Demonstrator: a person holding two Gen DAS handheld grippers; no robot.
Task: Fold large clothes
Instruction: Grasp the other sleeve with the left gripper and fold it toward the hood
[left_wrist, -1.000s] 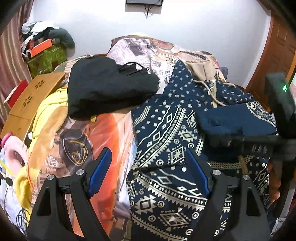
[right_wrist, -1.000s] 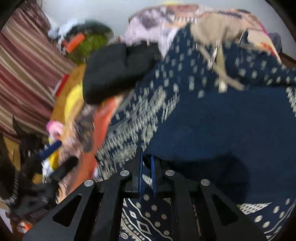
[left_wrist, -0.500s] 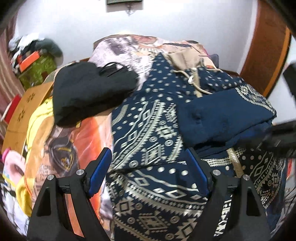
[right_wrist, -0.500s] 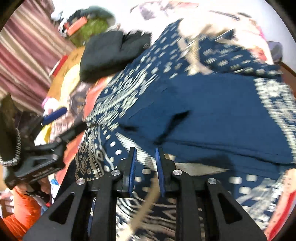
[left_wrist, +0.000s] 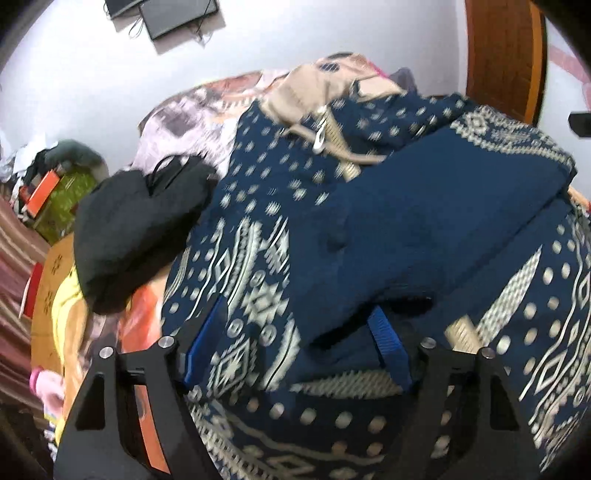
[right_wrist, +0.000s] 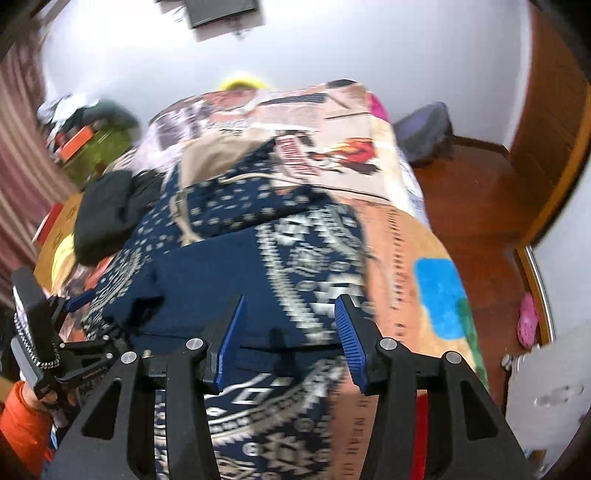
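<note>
A large navy garment with white tribal patterns (left_wrist: 369, 229) lies on the bed, its plain navy inner side folded over on top. It also shows in the right wrist view (right_wrist: 258, 280). A beige hood with a zipper (left_wrist: 321, 96) lies at its far end. My left gripper (left_wrist: 295, 343) is open, its blue pads just over the near fold of the garment. My right gripper (right_wrist: 288, 332) is open and empty above the garment's near right part. The left gripper also shows at the left of the right wrist view (right_wrist: 74, 306).
A black garment (left_wrist: 136, 229) lies left of the navy one, on a printed bedspread (right_wrist: 399, 229). Yellow cloth (left_wrist: 66, 306) and a wooden tray lie at the left. A green box (left_wrist: 62, 199) stands by the wall. A wooden door (left_wrist: 502, 51) and floor are to the right.
My right gripper was shut on the navy cloth; it has opened, let go and drawn back to the right. My left gripper has moved in lower and closer over the garment.
</note>
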